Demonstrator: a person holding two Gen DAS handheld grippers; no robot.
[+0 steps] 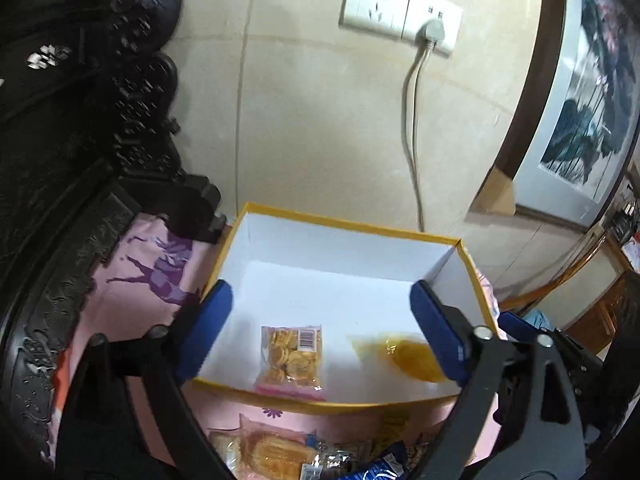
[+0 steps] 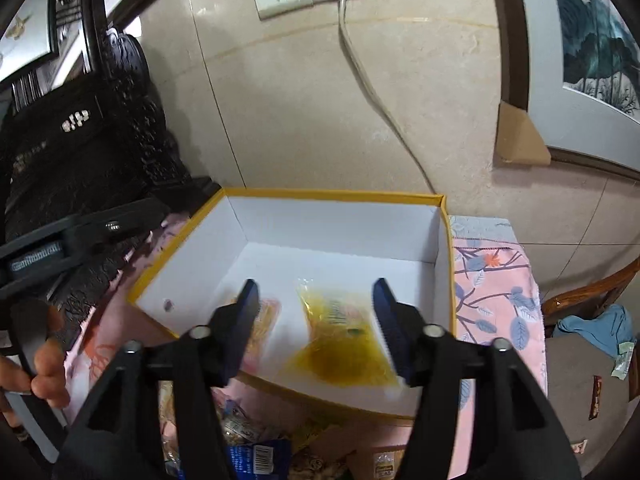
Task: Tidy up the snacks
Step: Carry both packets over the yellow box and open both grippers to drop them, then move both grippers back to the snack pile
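Observation:
A white box with a yellow rim sits on a pink patterned cloth. Inside lie a clear bag of golden round snacks and a yellow see-through packet, blurred. My left gripper hangs open over the box's near half with nothing between its blue pads. My right gripper is open just above the yellow packet, its pads clear of it. A hand holds the left gripper at the left edge of the right wrist view.
More snack packs lie in a heap in front of the box. Dark carved wooden furniture stands to the left. A wall socket with a plugged cable is behind. A chair with blue cloth stands to the right.

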